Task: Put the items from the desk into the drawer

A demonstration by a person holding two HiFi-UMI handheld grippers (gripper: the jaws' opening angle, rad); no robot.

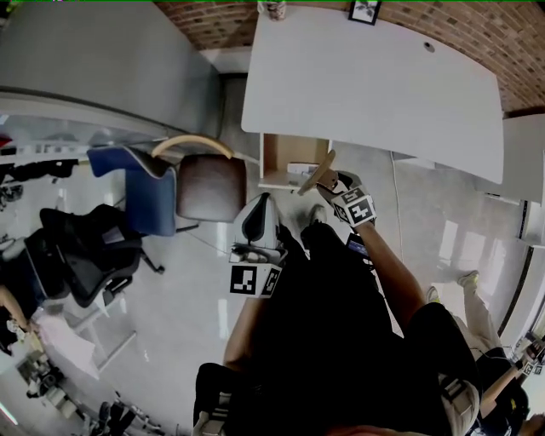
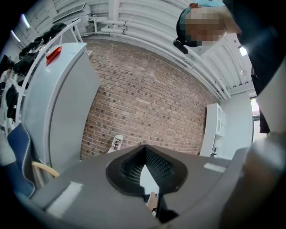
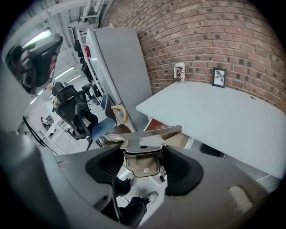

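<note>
**Holding a brass-coloured metal piece at the open drawer**

Head view: the right gripper points down at the near edge of the white desk. Its jaws are clamped on a brass-coloured metal piece. The piece hangs over the right front corner of the open drawer, which juts out from under the desk's near edge. The left gripper is held lower in the picture, apart from the drawer. A picture frame and a patterned cup stand at the desk's far edge, by the brick wall. A brown-seated chair and a blue chair stand left of the drawer.

Left gripper view: the jaws are closed, with their tips touching and nothing between them. Beyond them are the brick wall and the cup, with a tall grey cabinet at left.

Right gripper view: the jaws stand wide but grip the metal piece on both sides. It has a flat bar lying across the top and a folded body with a rivet hanging between the pads. The drawer's wooden inside shows just behind it, below the desk's edge.
</note>
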